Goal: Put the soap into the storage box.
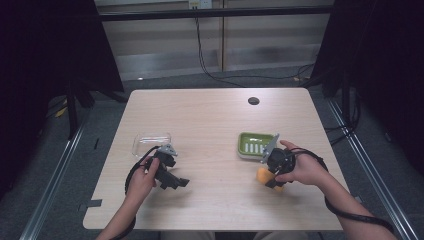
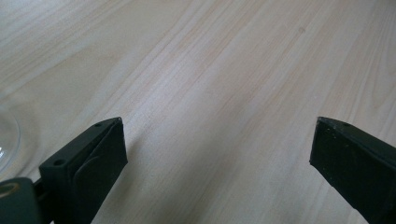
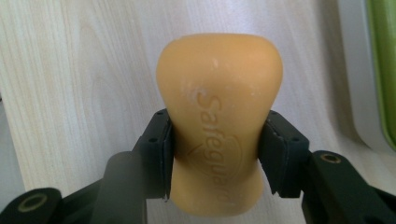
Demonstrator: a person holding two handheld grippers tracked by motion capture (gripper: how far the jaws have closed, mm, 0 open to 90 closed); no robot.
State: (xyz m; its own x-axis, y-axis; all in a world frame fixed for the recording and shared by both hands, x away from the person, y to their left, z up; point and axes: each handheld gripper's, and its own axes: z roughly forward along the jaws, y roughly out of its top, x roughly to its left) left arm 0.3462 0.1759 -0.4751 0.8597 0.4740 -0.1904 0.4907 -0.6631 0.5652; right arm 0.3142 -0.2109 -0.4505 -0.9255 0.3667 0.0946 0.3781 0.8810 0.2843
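My right fingers (image 3: 215, 154) clamp the orange soap bar (image 3: 218, 116) just beside the green soap dish (image 1: 255, 144); my left fingers (image 2: 217, 154) gape wide, empty, over the counter (image 1: 210, 120).

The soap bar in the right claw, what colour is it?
Orange-yellow, with an embossed brand word; the soap bar shows best in the right gripper view.

A light wooden table (image 1: 215, 120) bears a green soap dish (image 1: 255, 145) and clear lid (image 1: 151, 142).

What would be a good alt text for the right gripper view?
The right gripper clamps an orange soap bar at its narrow waist, above a light wooden table. A green soap dish shows at the right edge.
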